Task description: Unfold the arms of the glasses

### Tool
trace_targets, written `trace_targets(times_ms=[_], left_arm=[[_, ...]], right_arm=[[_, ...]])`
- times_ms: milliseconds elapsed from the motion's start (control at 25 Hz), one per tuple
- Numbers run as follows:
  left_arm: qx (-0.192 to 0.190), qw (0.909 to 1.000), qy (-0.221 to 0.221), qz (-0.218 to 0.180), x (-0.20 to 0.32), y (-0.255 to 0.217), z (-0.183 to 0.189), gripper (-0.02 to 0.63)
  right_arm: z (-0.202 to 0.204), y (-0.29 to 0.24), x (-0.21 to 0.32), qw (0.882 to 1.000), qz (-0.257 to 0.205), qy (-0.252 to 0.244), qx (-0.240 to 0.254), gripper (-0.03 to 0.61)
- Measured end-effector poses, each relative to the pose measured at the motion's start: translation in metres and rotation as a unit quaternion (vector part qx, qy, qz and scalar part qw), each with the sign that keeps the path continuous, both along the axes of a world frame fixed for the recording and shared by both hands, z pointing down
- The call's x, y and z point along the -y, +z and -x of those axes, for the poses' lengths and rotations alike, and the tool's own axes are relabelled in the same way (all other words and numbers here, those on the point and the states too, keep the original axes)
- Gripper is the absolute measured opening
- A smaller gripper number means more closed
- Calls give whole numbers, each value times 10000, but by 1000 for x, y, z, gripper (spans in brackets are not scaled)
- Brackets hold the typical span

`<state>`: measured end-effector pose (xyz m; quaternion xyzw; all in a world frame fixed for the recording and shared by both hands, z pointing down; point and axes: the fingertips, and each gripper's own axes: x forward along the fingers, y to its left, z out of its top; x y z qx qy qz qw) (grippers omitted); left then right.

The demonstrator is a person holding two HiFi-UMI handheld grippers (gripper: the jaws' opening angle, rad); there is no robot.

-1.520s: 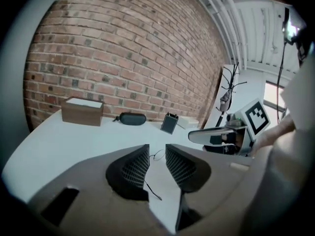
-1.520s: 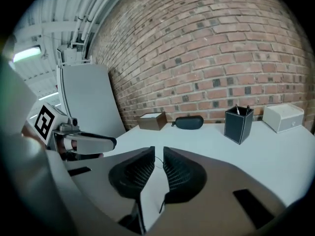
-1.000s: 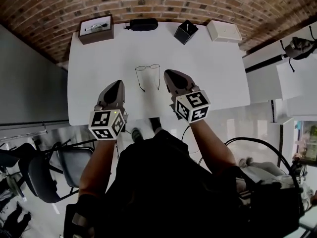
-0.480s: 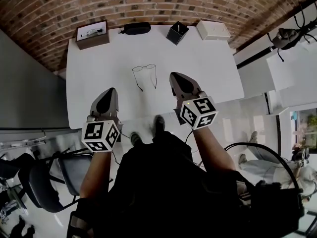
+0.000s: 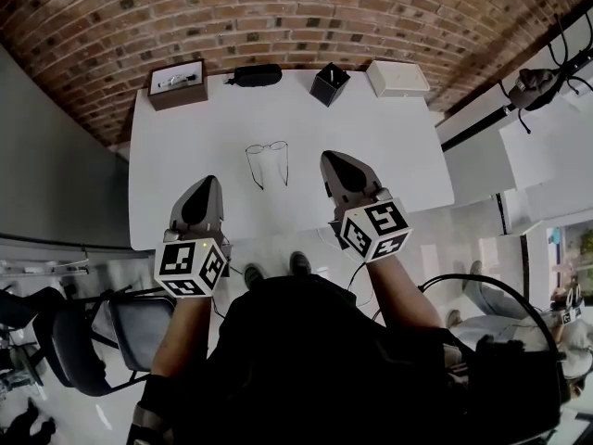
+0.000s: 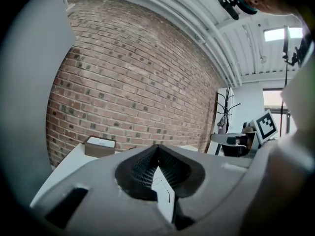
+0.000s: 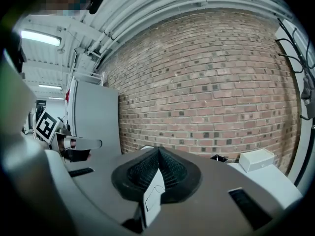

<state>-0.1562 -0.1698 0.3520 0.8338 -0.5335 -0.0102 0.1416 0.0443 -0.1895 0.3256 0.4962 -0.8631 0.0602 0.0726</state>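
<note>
The glasses lie on the white worktop, arms open, just beyond the left gripper and right gripper, both with jaws pressed together and empty. A brown box, black case and white box line the far edge, along a brick wall.

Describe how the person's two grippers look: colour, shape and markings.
The left gripper and the right gripper are both grey shells that taper to a narrow tip. Each carries a white cube at the back with black square markers on its faces. In the gripper views, the jaws are lined with black ribbed pads. The person wears a black top.
</note>
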Motion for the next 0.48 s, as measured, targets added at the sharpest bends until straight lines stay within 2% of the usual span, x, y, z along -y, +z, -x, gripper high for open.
trace_targets(times_ms=[480], left_arm=[[232,9994,-251,-97,-6,-13,-37,9]], right_arm=[[-26,-14,-2,9995,-165,-251,130,8]])
